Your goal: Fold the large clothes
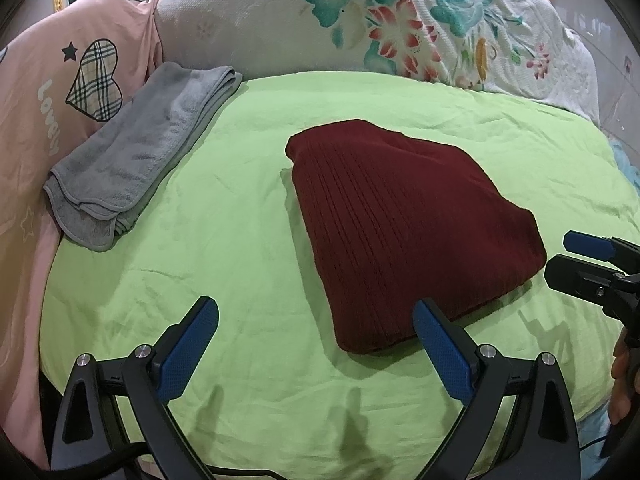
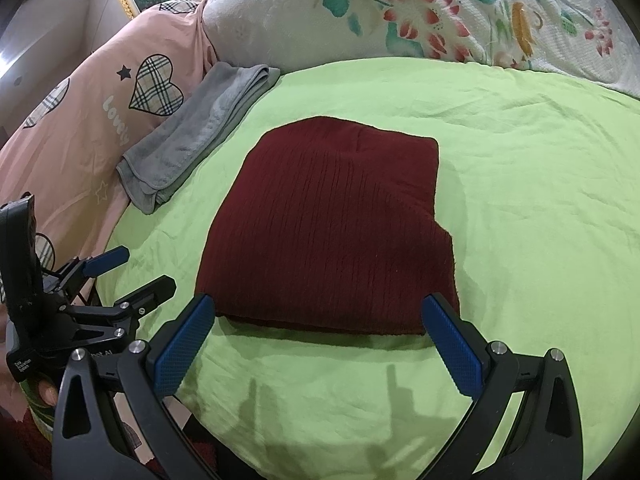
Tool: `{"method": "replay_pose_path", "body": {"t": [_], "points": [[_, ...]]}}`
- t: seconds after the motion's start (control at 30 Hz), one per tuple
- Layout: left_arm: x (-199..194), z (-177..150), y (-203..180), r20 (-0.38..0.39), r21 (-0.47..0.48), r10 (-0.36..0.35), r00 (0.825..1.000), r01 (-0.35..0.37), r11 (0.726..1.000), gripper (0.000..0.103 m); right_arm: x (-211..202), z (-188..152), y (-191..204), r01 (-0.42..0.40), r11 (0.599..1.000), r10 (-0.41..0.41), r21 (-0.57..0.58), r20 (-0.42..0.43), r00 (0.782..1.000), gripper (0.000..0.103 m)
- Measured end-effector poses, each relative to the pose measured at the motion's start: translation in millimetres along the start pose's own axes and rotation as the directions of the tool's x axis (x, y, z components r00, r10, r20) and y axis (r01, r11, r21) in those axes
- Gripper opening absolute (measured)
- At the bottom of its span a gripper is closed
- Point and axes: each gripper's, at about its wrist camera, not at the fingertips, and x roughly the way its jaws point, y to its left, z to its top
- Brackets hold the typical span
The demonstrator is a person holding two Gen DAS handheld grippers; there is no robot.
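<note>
A dark red ribbed knit garment (image 1: pixel 404 224) lies folded into a compact block on the green sheet (image 1: pixel 224 240); it also shows in the right wrist view (image 2: pixel 332 232). My left gripper (image 1: pixel 316 320) is open and empty, just in front of the garment's near left corner. My right gripper (image 2: pixel 320 312) is open and empty, its blue fingertips (image 2: pixel 436 312) at the garment's near edge. The right gripper (image 1: pixel 568 256) appears at the right edge of the left wrist view, and the left gripper (image 2: pixel 136 270) at the left of the right wrist view.
A folded grey towel (image 1: pixel 132 160) lies at the far left of the sheet, also seen in the right wrist view (image 2: pixel 200 132). A pink quilt with plaid hearts (image 1: pixel 60 80) and a white floral pillow (image 1: pixel 360 20) border the sheet behind.
</note>
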Motion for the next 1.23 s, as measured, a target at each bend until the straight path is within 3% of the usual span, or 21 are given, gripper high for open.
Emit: {"method": "replay_pose_path", "body": {"t": [1.23], "points": [[14,21,2,-0.007,-0.019,0.008,1.000,-0.008,1.000,0.098,20,20,-10,-0.031,0.999,0.031,0.009,-0.013,0.999,0.103]]}}
